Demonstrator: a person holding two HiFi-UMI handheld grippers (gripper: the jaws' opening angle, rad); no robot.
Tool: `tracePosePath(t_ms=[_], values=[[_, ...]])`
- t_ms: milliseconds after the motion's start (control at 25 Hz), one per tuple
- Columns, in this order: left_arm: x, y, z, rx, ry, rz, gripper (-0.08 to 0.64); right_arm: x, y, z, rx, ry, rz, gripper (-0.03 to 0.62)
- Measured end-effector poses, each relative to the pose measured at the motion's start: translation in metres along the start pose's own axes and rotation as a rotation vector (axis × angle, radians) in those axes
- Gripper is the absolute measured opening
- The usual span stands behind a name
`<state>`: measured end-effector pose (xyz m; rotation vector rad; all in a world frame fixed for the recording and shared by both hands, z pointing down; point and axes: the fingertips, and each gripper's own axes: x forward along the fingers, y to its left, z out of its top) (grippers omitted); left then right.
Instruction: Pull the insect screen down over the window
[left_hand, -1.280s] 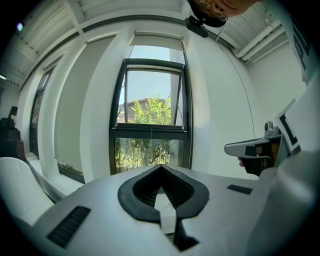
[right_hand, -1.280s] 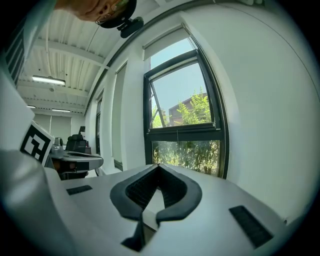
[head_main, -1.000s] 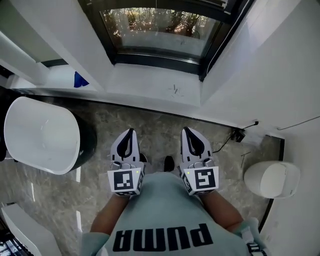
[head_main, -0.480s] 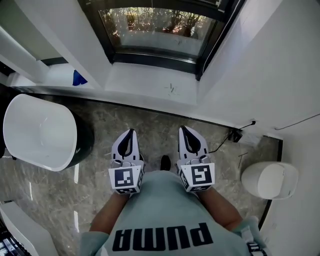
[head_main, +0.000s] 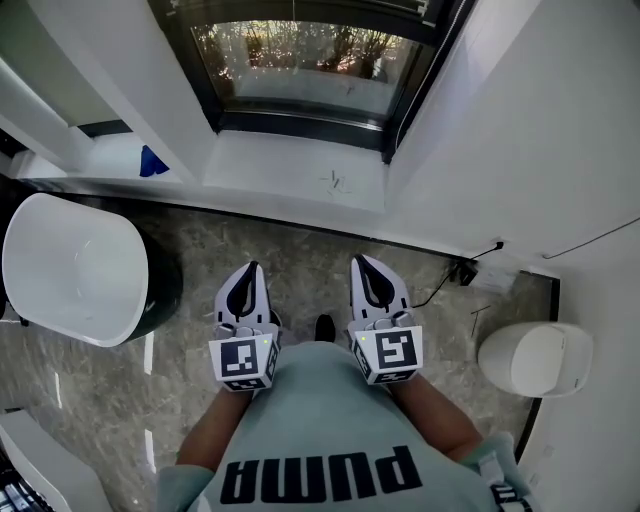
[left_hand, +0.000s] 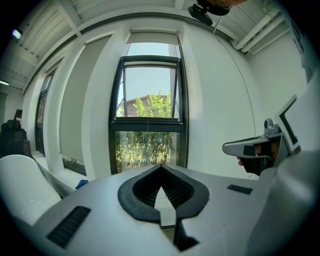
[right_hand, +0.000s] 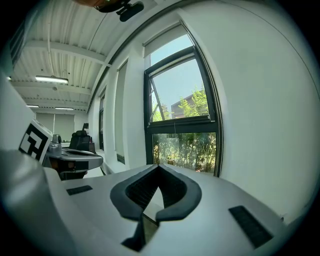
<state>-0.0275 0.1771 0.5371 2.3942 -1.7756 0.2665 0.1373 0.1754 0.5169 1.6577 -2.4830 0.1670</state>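
Black-framed window (head_main: 300, 62) ahead; left gripper (head_main: 251, 268), right gripper (head_main: 360, 262) closed, empty.

I see a black window frame (head_main: 300, 122) in white walls (head_main: 520, 120), green foliage (left_hand: 147, 147) beyond. The floor (head_main: 300, 255) is grey, marbled. My left gripper (head_main: 247, 272) and right gripper (head_main: 362, 263) are white with black pads and black-and-white square markers; my shirt (head_main: 320, 420) pale green

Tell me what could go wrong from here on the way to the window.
1. Both the left gripper and the right gripper are shut and well short of the window; the thin cord hanging at its middle could be missed unless they open.
2. A black cable lies on the floor by the right wall: a possible snag underfoot.
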Motion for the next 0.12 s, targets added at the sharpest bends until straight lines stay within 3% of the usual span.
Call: tracePosePath(t_ms=[120], values=[[-0.0039,0.0034,0.0004,0.007,0.001,0.002,0.012,0.0007,0.0056,-0.0009,0.002,0.001,0.008,0.004]])
